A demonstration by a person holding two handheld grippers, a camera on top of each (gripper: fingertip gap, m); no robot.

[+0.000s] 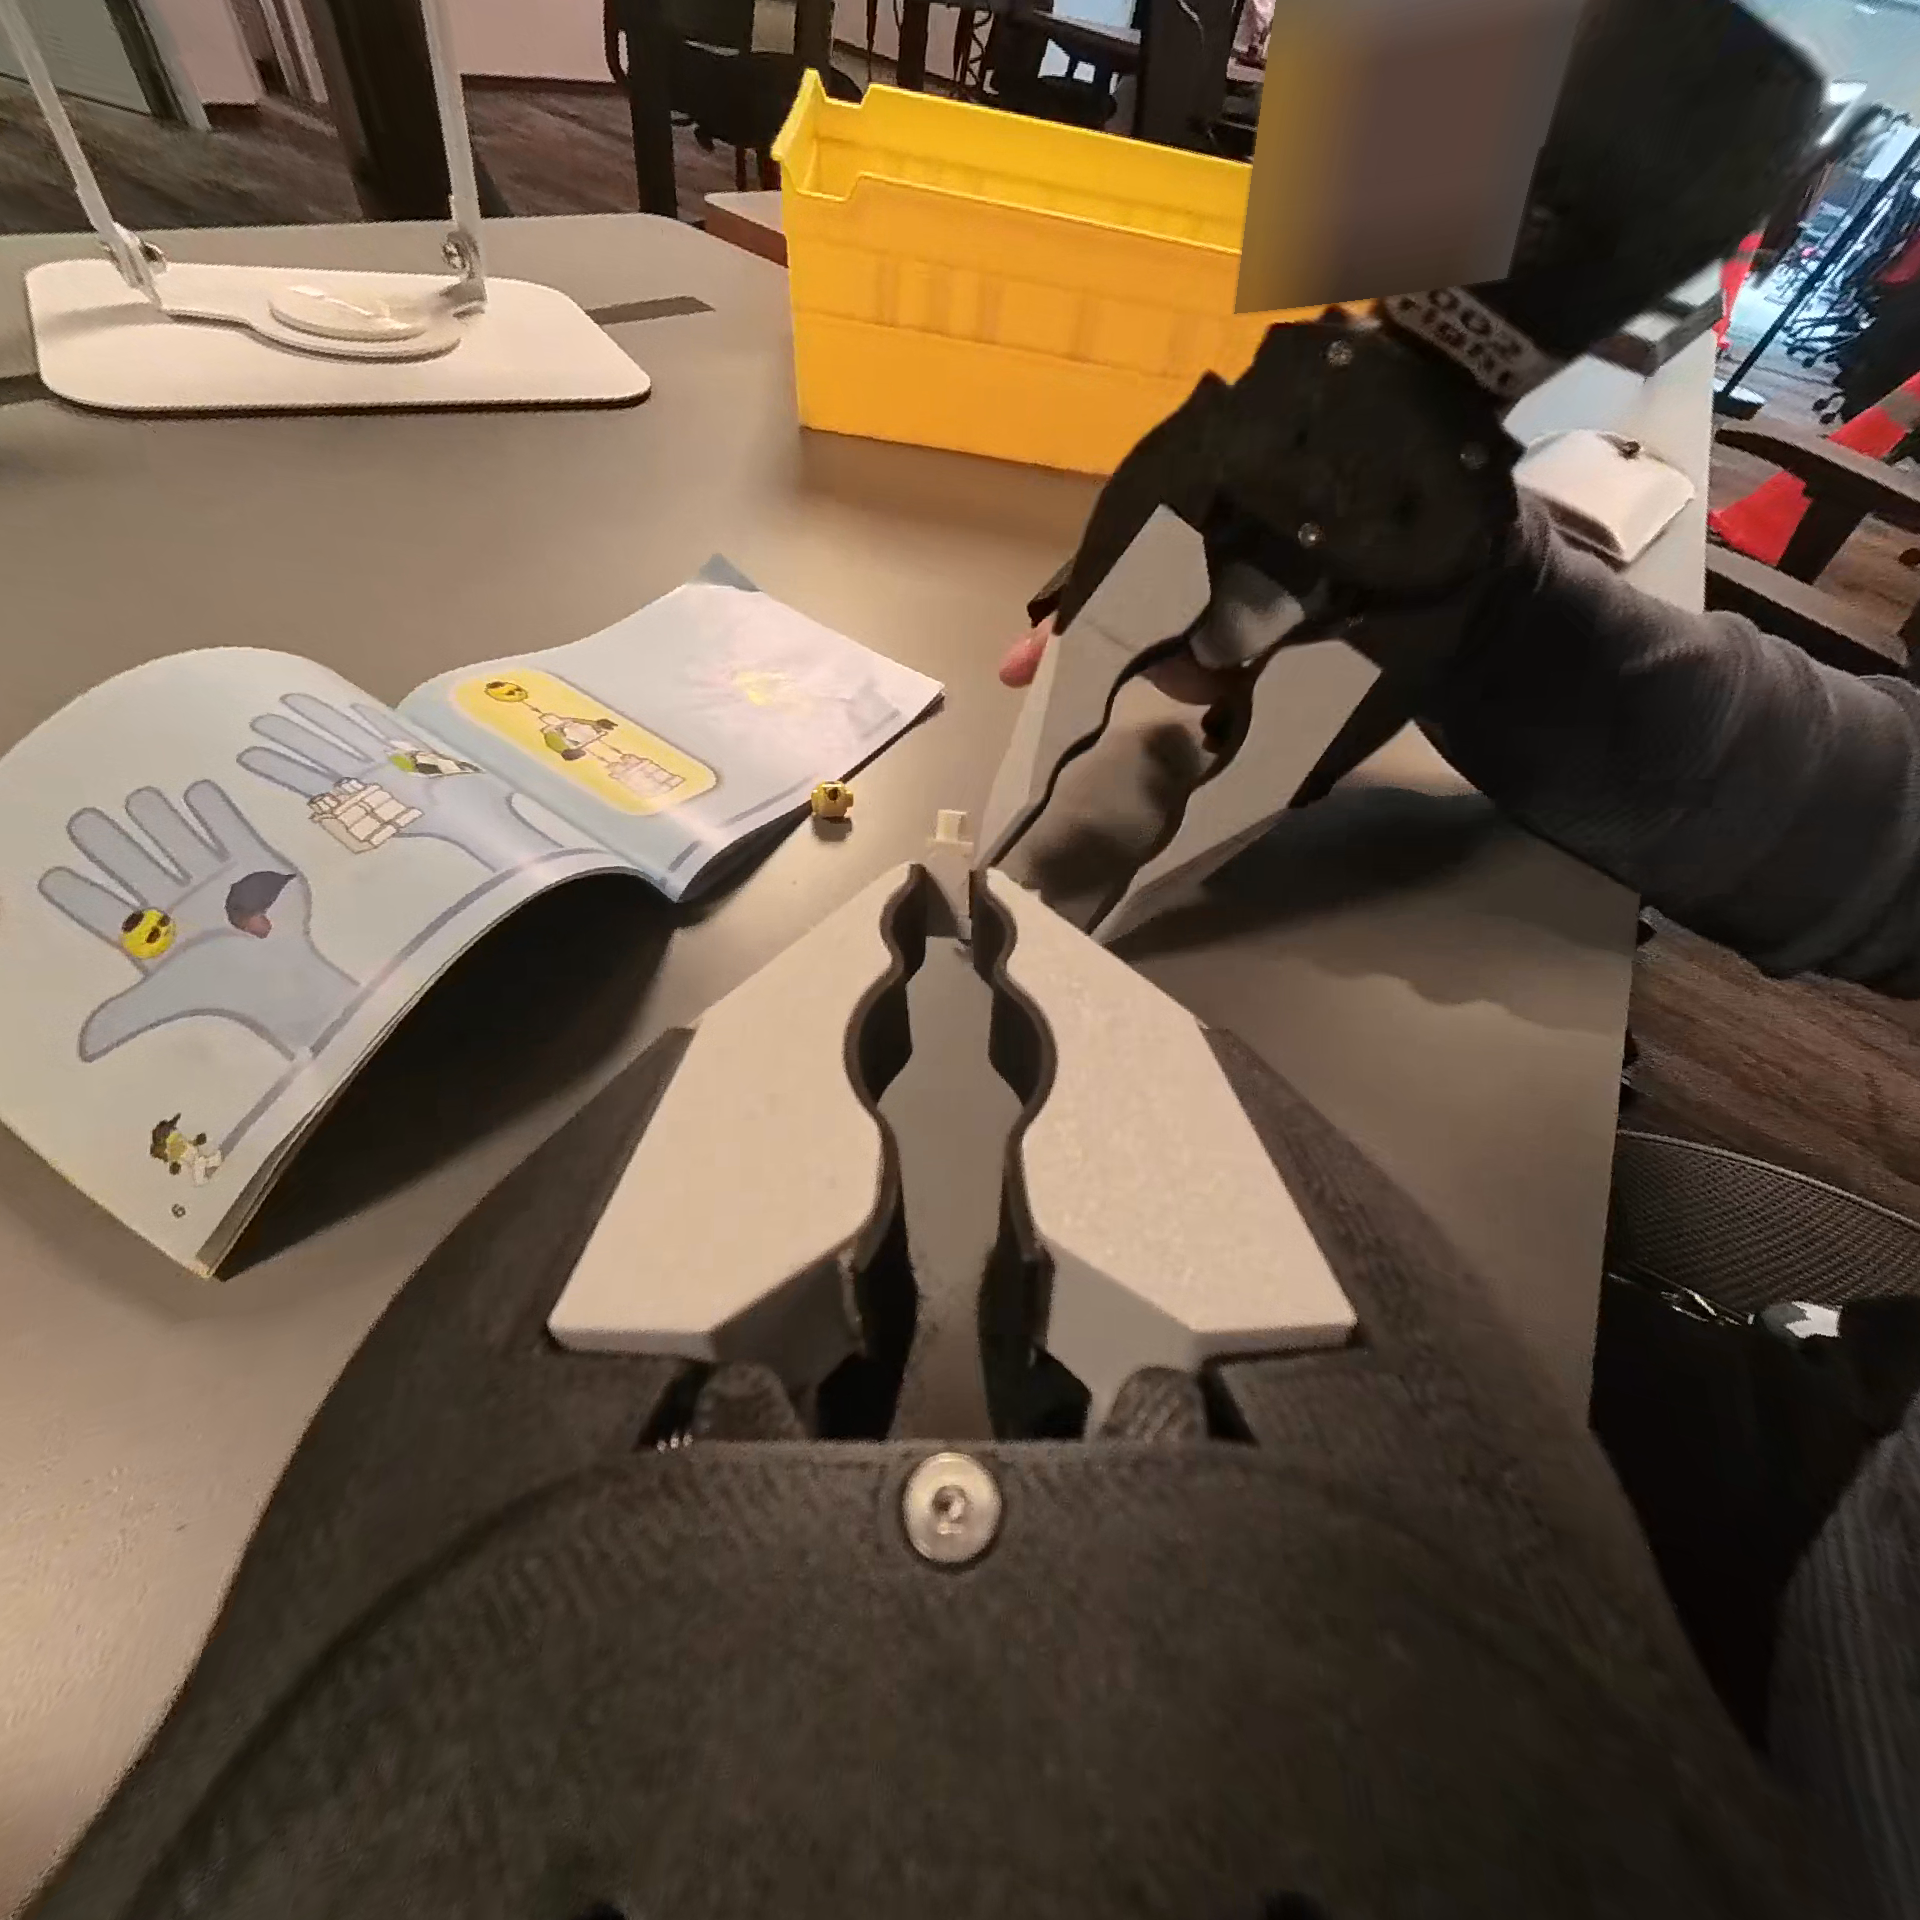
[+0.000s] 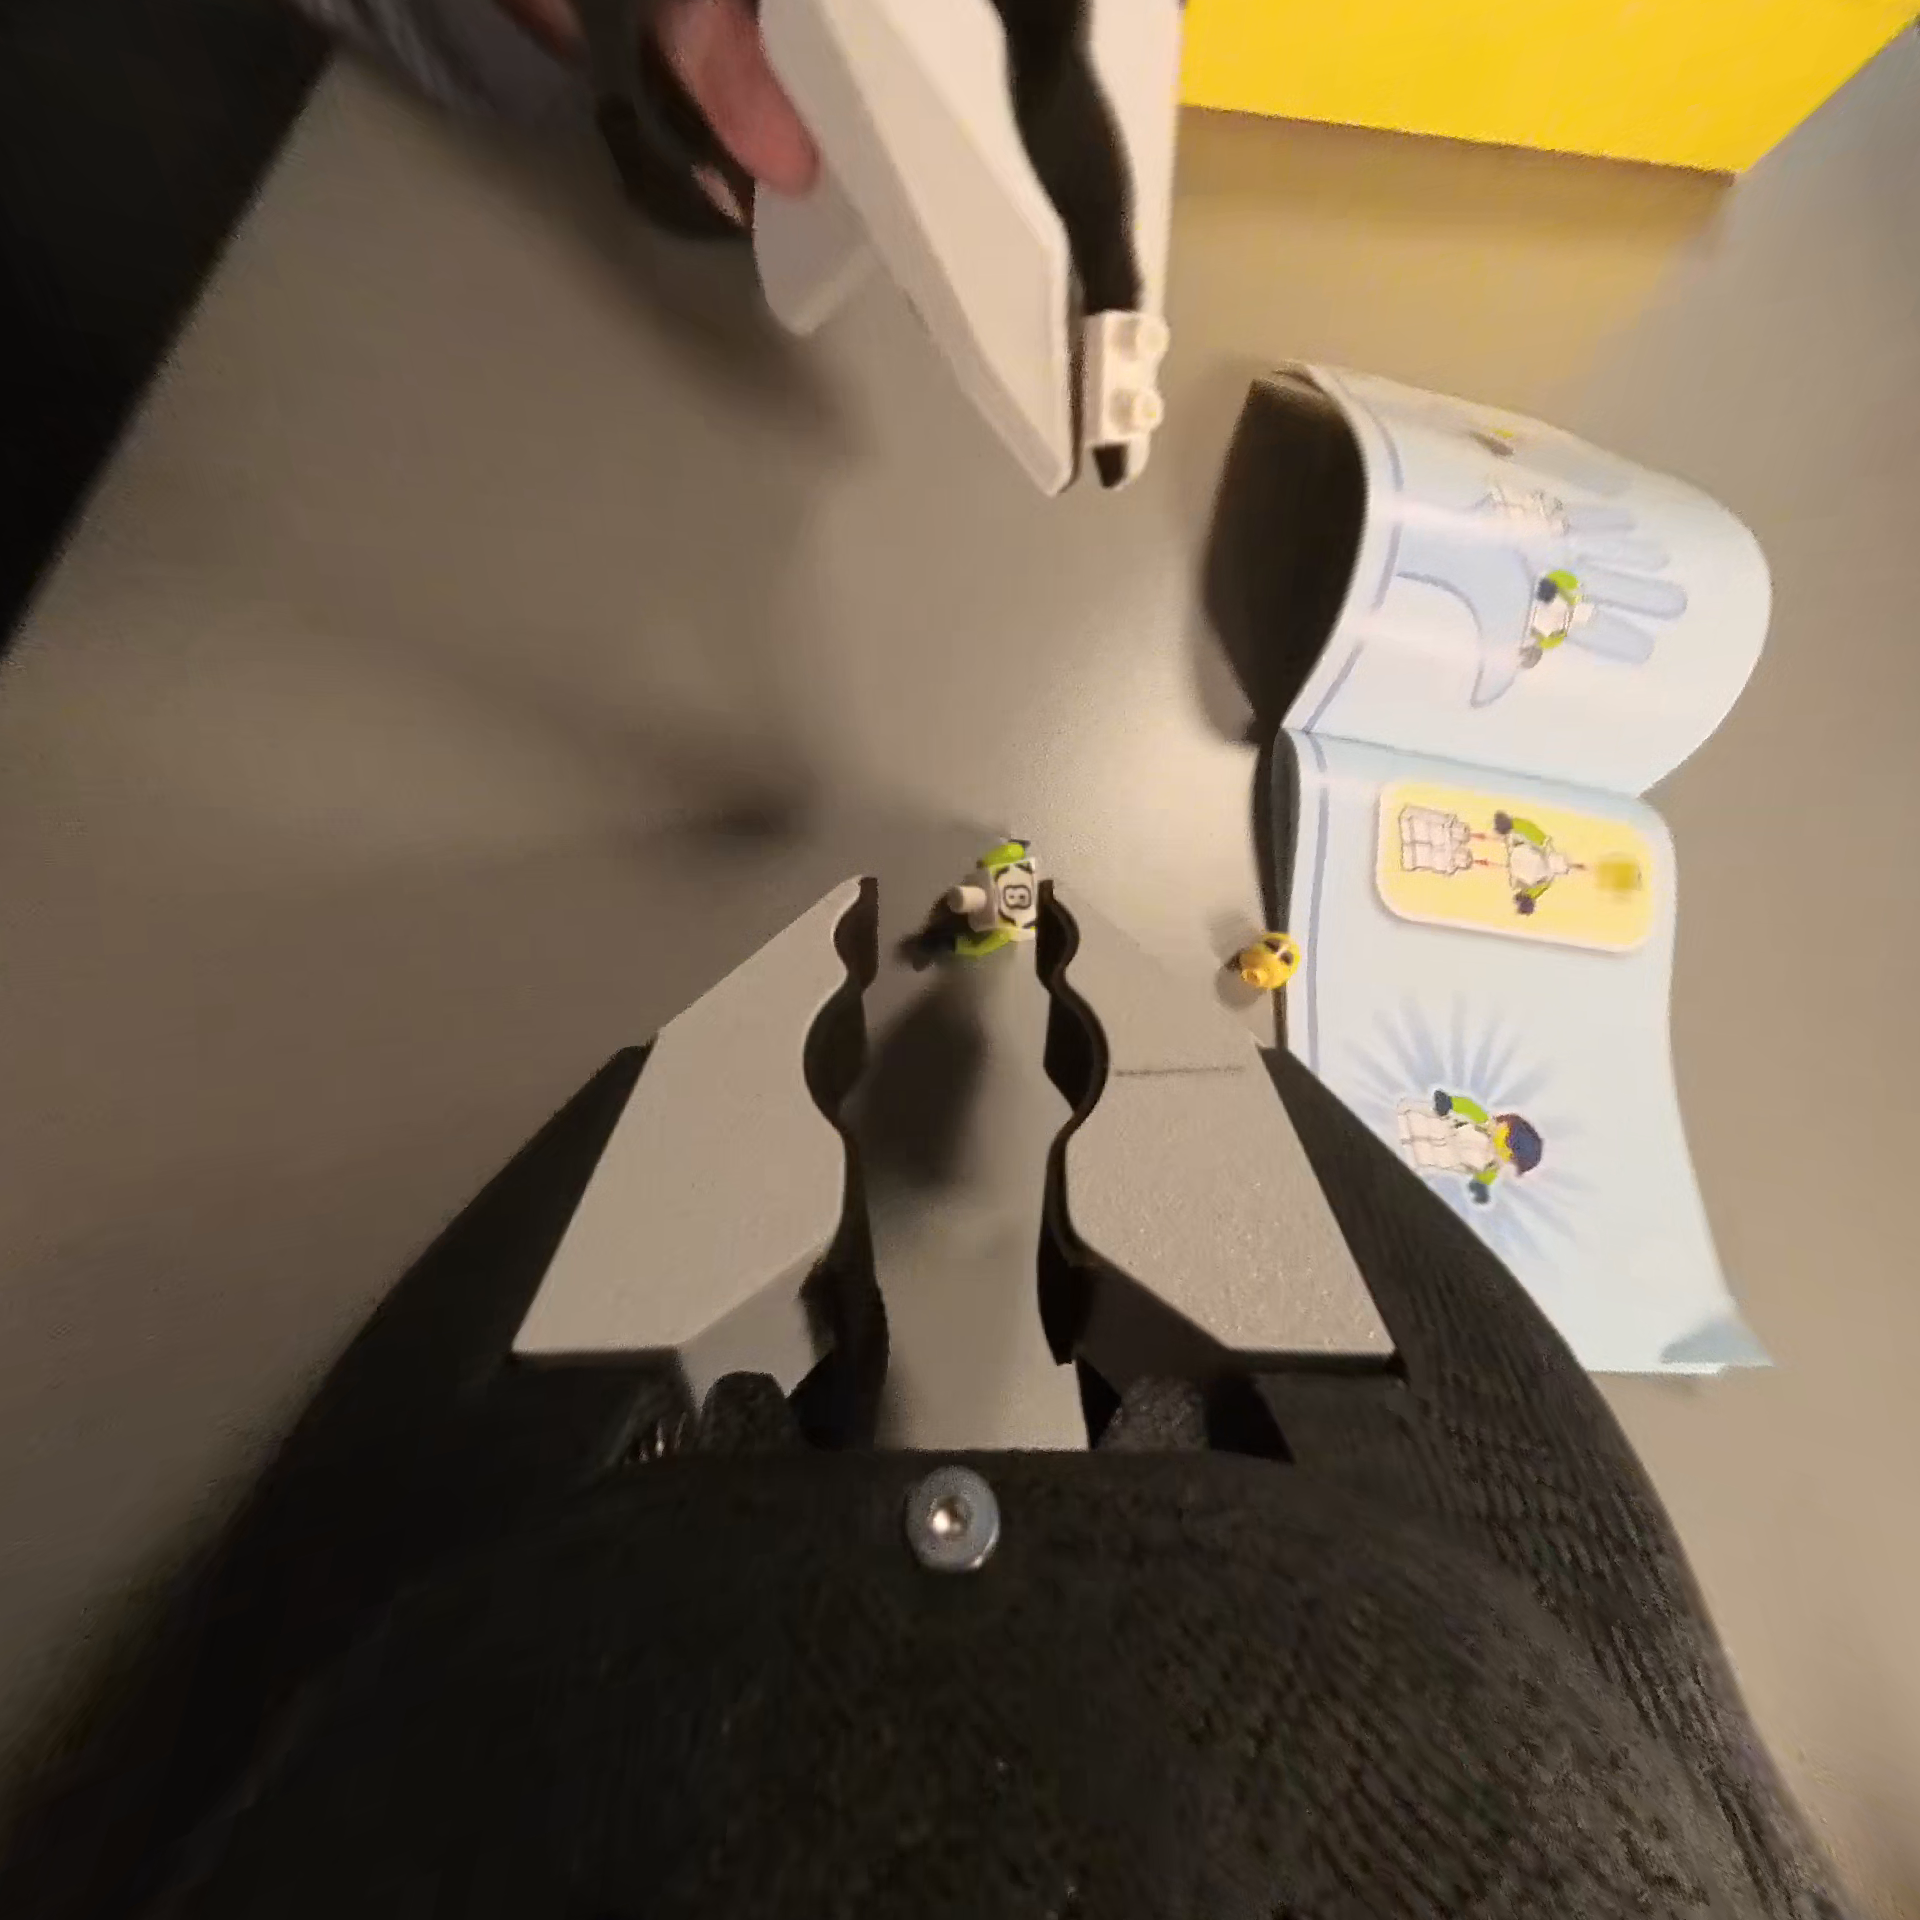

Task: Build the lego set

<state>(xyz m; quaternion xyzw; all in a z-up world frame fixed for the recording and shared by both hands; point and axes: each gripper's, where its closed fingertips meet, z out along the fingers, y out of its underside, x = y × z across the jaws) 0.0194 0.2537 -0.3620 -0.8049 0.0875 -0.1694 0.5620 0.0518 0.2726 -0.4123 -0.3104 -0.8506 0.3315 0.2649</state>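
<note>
My left gripper (image 1: 948, 883) is shut on a small white lego legs piece (image 1: 949, 831), held above the grey table. In the right wrist view the left gripper (image 2: 1091, 468) shows at the top with the white piece (image 2: 1127, 390) at its tips. My right gripper (image 2: 954, 894) is open, low over the table. A minifigure torso (image 2: 997, 899), white with lime-green arms, lies between its fingertips, close to the right finger. A yellow minifigure head (image 2: 1268, 956) lies beside the booklet and also shows in the left wrist view (image 1: 831, 800). The right gripper (image 1: 1049, 883) shows there too.
An open instruction booklet (image 1: 416, 831) lies left of the grippers and shows in the right wrist view (image 2: 1507, 831). A yellow bin (image 1: 997, 291) stands at the back. A white stand base (image 1: 312, 332) is far left. The table edge (image 1: 1631, 935) runs along the right. About 5 cm separates my right fingertips from the yellow minifigure head (image 2: 1268, 956). My left wrist view (image 1: 836, 796) looks at it from another angle.
</note>
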